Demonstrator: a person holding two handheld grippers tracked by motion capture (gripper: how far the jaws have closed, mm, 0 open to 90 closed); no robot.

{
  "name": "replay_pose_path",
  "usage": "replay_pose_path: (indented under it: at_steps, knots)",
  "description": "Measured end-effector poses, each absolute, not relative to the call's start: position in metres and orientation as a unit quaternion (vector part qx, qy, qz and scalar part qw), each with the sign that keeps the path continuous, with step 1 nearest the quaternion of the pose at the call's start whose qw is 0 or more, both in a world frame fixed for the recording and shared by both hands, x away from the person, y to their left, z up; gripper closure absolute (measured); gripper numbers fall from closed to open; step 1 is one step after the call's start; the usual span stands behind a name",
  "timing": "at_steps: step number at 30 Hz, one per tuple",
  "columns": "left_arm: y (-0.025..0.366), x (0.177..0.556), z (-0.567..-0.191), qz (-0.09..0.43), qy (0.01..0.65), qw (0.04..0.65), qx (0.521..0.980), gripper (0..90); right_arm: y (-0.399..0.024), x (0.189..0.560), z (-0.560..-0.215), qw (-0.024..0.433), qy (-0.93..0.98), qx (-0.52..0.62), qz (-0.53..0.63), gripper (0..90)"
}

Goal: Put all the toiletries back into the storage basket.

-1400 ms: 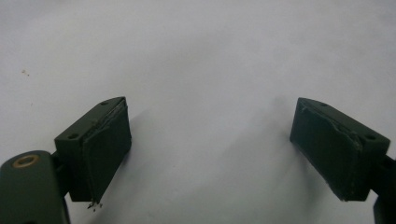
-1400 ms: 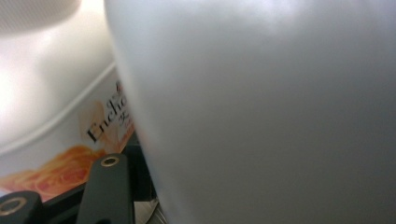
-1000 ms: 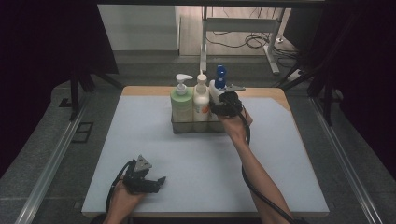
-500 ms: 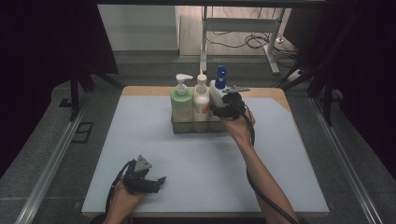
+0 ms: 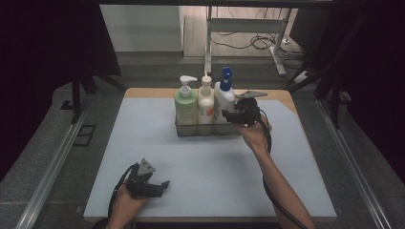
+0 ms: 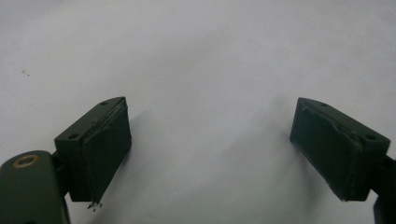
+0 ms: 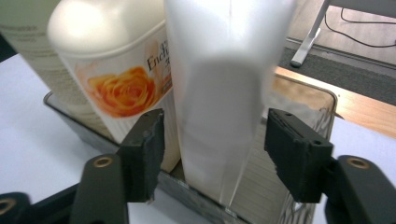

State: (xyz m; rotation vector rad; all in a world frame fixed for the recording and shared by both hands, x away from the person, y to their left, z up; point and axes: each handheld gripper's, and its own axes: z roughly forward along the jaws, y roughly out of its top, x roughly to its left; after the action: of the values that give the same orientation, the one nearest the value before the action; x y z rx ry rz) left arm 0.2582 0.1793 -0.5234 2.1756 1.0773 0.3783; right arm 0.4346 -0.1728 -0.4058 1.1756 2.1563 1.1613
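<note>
1. Fingers point(image 7: 144, 144) of your right gripper point(image 7: 212, 149) stood either side of the frosted white bottle with the blue cap point(image 7: 224, 93), having just been closing, not yet pressing it.
2. That bottle stood upright in the dark wire basket point(image 5: 184, 131), at three o'clock of the cream rose-label bottle point(image 7: 112, 70).
3. Your left gripper point(image 6: 210, 144) lay released, at seven o'clock on the pale table point(image 5: 215, 171).
4. You were at the grasp; next, clamp and lift straight.

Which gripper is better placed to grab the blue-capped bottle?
Right. The right gripper already straddles the blue-capped bottle in the basket, jaws apart. The left gripper rests far away near the table's front edge.
</note>
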Motion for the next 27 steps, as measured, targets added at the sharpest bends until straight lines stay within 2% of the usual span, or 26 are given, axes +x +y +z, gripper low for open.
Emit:
replay_pose_path:
  at_steps: [8, 22, 27]
  knots:
    - [0.179, 0.258, -0.523, 0.145, 0.413, 0.335, 0.834, 12.2, -0.188, 0.422, -0.404, 0.207, 0.784, 0.416, 0.411, 49.8]
    - [0.179, 0.258, -0.523, 0.145, 0.413, 0.335, 0.834, 12.3, -0.199, 0.442, -0.420, 0.211, 0.781, 0.437, 0.393, 88.2]
    - [0.179, 0.258, -0.523, 0.145, 0.413, 0.335, 0.834, 12.3, -0.197, 0.452, -0.430, 0.208, 0.775, 0.452, 0.390, 89.5]
